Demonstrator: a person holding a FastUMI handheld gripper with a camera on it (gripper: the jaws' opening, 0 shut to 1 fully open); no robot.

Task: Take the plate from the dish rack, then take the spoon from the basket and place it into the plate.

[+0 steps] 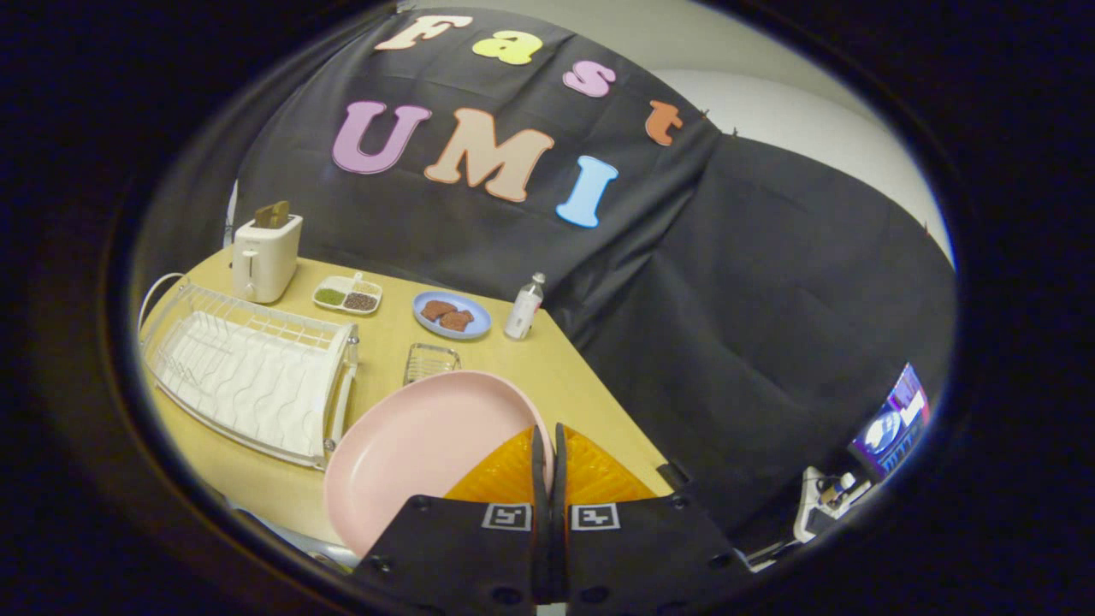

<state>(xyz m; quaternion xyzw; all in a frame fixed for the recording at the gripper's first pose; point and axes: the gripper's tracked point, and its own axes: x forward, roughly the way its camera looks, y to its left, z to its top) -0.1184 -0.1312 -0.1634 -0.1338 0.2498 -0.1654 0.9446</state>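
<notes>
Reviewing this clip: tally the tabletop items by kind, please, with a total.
Plates: 2, pink plate clamped edge-on in the shut jaws, blue plate
Dish rack: 1
Wire basket: 1
Toaster: 1
Divided tray: 1
Bottle: 1
Total: 7

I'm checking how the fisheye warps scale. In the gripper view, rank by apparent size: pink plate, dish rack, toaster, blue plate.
1. Dish rack and pink plate, pinched at its rim by the fingers: alike, and the plate's nearness inflates it.
2. Toaster.
3. Blue plate, only slightly smaller than the toaster.
</notes>
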